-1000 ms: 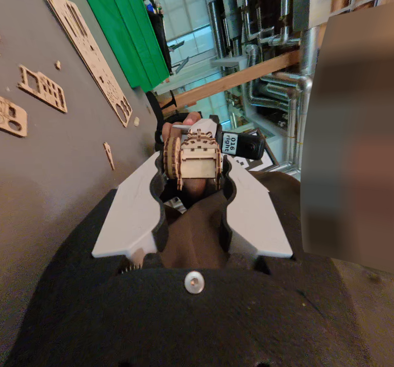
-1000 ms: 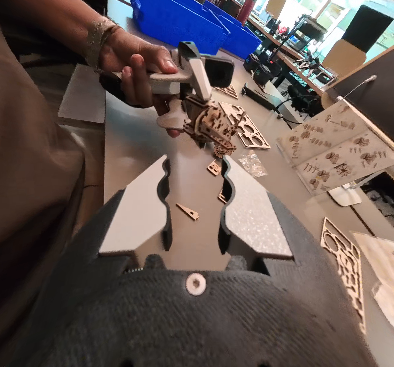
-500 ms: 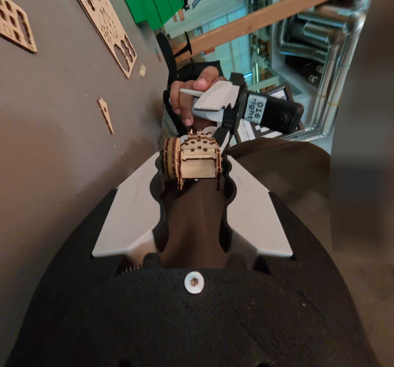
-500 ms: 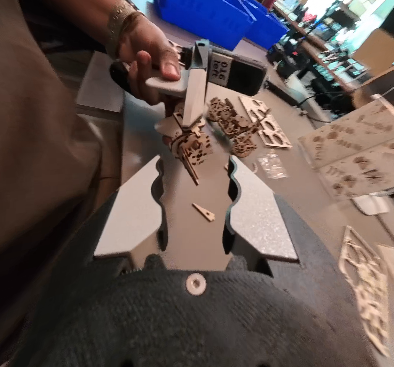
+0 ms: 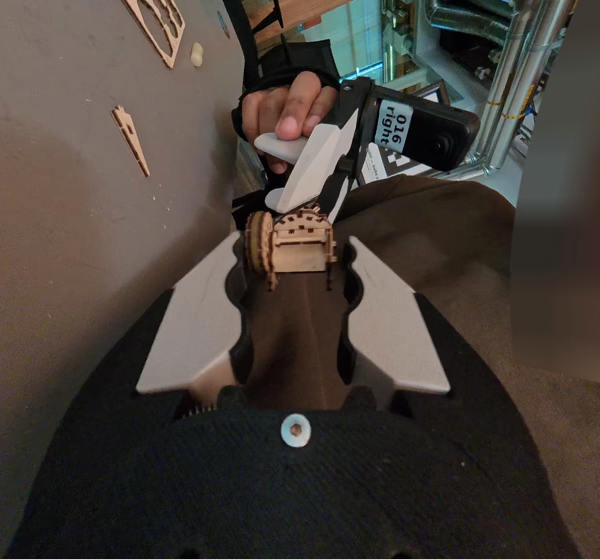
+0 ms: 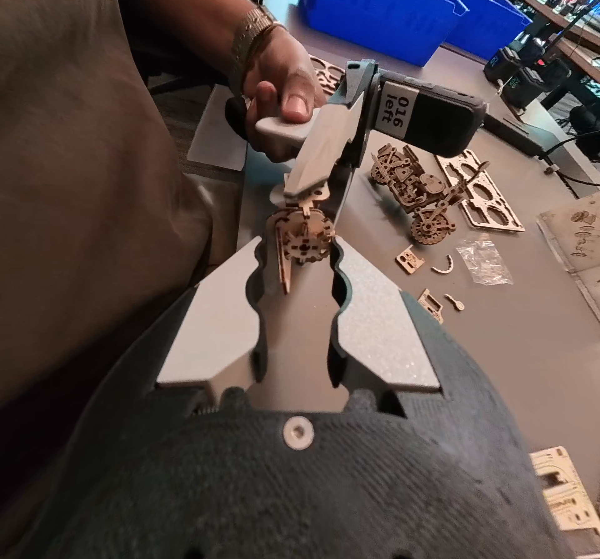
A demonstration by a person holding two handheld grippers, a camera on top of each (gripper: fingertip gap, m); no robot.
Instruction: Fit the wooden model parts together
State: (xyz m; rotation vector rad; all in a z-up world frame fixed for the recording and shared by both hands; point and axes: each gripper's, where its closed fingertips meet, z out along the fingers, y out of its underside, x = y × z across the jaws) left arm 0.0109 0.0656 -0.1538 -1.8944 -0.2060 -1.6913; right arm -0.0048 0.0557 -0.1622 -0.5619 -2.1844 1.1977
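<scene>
A small wooden sub-assembly [image 5: 298, 251], a boxy body with a toothed wheel on one end, is held in the air between my two grippers. My left gripper [image 5: 293, 244] is shut on it at the fingertips. My right gripper [image 6: 298, 244] has its tips close against both sides of the same piece [image 6: 302, 241], wheel face toward the camera. In the left wrist view the right gripper [image 5: 302, 210] comes down onto the piece from above. In the right wrist view the left gripper [image 6: 313, 209] holds it from above.
A built wooden motorcycle model [image 6: 412, 192] stands on the grey table [image 6: 487, 364], next to punched-out sheets [image 6: 480, 199], loose small parts [image 6: 409, 259] and a plastic bag [image 6: 483, 260]. Blue bins [image 6: 389, 7] stand at the back. A loose wedge piece [image 5: 130, 140] lies on the table. Left and right tips are no more than a few centimetres apart.
The two grippers have come together. The right gripper's jaws have narrowed around the sub-assembly that the left gripper keeps holding.
</scene>
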